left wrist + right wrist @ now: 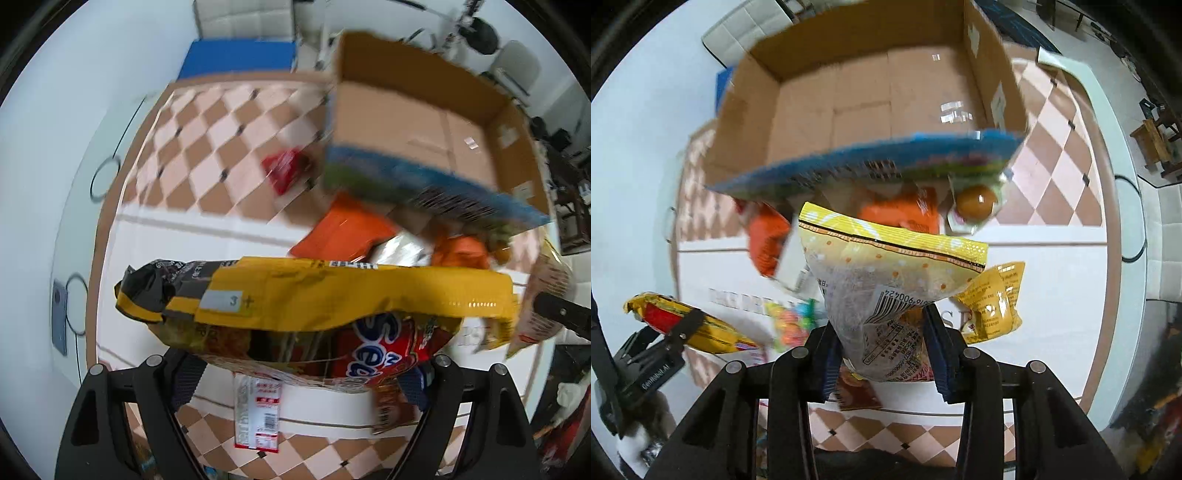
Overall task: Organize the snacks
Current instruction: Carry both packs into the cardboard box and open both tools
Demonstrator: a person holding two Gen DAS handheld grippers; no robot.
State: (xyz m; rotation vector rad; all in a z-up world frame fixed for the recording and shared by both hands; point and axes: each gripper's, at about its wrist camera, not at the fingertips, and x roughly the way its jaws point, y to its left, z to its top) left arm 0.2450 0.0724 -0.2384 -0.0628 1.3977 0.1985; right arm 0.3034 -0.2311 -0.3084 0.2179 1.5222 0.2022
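My left gripper (pixel 299 373) is shut on a large yellow and red snack bag (pixel 321 299) and holds it above the table. It also shows in the right wrist view (pixel 687 325) at the lower left. My right gripper (pixel 882 354) is shut on a yellow-topped clear snack bag (pixel 886 280) with a barcode, held upright. An open cardboard box (pixel 871 99) with a blue printed front stands just ahead, empty inside; it also shows in the left wrist view (pixel 417 122).
Orange snack packs (pixel 768 240), a round brown snack in a wrapper (pixel 975 201), a small yellow pack (pixel 993 299) and colourful candy (pixel 794 325) lie on the checkered tablecloth (pixel 1056 147). A red pack (pixel 284 170) lies left of the box.
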